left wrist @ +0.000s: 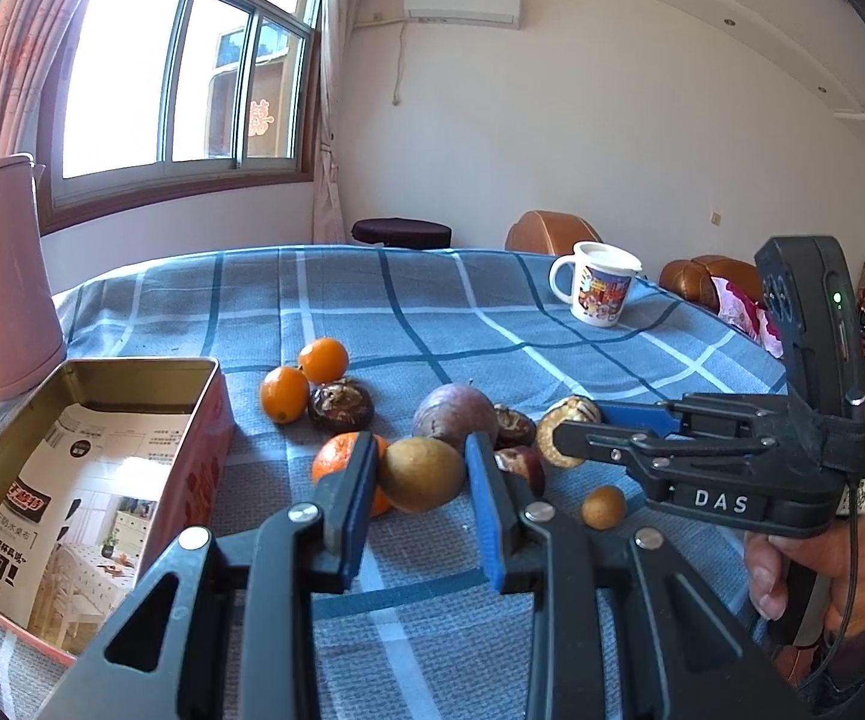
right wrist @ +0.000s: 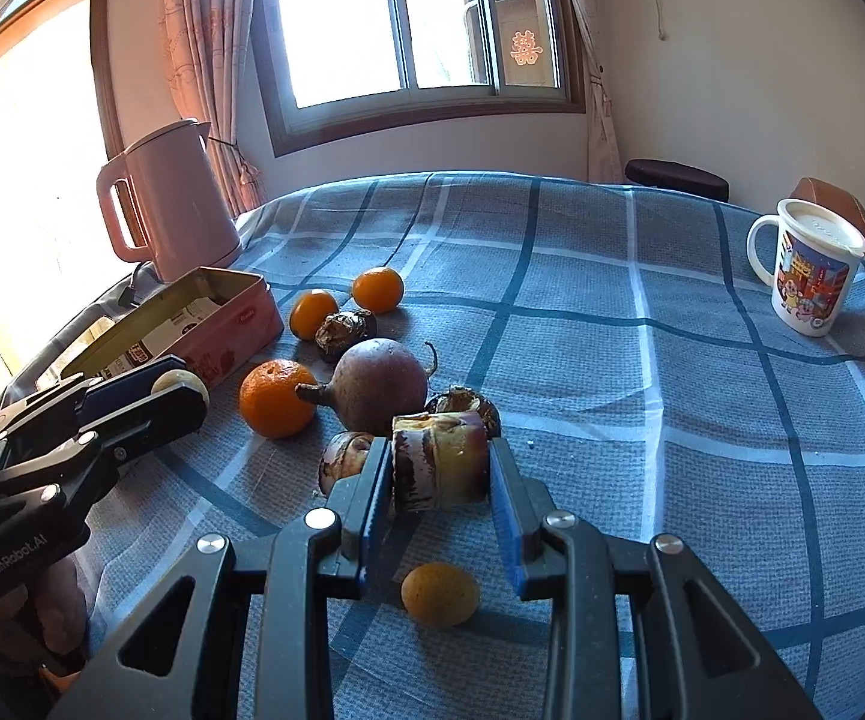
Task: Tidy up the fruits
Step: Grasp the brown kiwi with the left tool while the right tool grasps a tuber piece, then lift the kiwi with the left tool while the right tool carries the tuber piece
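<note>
On the right gripper (left wrist: 558, 441)—"DAS"; left gripper (right wrist: 183, 384)—"GenRobot.AI".

the near strip of the blue checked tablecloth (right wrist: 642, 480) lies bare on the right, wide enough for a gripper, out to the white printed mug (right wrist: 807, 273) at the far right edge. on the left, the open pink metal tin (left wrist: 204, 450) and the pink plastic kettle (right wrist: 174, 198) behind it wall that side. between them the middle is crowded: small orange citrus fruits (left wrist: 303, 378), a round purple fruit (right wrist: 375, 384) and dark brown chestnut-like pieces (right wrist: 345, 327) lie touching or just beside one another, with narrow gaps only.
</note>
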The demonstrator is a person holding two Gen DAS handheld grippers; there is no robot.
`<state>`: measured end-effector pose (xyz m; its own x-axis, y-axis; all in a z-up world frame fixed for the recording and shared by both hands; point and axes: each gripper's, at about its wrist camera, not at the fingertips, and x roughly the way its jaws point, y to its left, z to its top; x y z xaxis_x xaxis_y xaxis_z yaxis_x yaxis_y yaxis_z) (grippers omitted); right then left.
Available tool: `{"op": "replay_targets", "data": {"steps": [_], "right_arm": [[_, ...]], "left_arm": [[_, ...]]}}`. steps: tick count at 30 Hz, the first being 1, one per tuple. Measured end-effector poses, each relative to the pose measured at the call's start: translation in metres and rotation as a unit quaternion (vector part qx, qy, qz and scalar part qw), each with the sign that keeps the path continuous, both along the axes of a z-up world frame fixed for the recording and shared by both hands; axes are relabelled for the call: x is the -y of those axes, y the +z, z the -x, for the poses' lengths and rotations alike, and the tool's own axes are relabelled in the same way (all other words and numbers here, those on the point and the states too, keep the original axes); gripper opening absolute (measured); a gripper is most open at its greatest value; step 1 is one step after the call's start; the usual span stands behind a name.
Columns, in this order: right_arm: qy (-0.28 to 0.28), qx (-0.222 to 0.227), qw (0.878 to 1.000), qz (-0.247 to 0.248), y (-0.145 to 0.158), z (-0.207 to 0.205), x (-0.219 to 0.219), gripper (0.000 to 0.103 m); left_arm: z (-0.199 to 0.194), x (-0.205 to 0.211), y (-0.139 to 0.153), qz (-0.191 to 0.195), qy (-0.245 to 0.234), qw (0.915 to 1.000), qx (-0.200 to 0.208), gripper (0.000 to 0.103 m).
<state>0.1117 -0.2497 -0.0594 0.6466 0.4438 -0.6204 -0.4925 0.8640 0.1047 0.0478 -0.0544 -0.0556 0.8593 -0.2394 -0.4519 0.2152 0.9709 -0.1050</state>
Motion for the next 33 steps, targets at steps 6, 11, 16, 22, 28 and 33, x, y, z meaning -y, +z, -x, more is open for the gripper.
{"op": "replay_targets", "data": {"steps": [6,11,16,22,28,33], "right_arm": [[0.001,0.017,1.000,-0.005,0.004,0.005,0.001,0.033],[0.005,0.031,0.999,-0.009,0.007,0.009,0.002,0.033],[0.006,0.041,0.999,-0.012,0.008,0.012,0.003,0.033],[0.005,0.055,0.998,-0.020,0.011,0.017,0.006,0.033],[0.004,0.064,0.998,-0.025,0.014,0.020,0.007,0.033],[0.003,0.074,0.997,-0.026,0.015,0.023,0.008,0.033]], "left_arm": [[0.004,0.001,0.005,-0.004,0.003,0.9999,0.016,0.032],[0.005,-0.001,0.006,-0.002,0.003,0.9998,0.021,0.032],[0.005,-0.001,0.007,-0.002,0.005,0.9997,0.023,0.032],[0.009,0.001,0.012,-0.010,0.009,0.9992,0.037,0.032],[0.012,0.002,0.016,-0.020,0.014,0.9984,0.051,0.032],[0.014,0.000,0.018,-0.022,0.020,0.9977,0.060,0.032]]}}
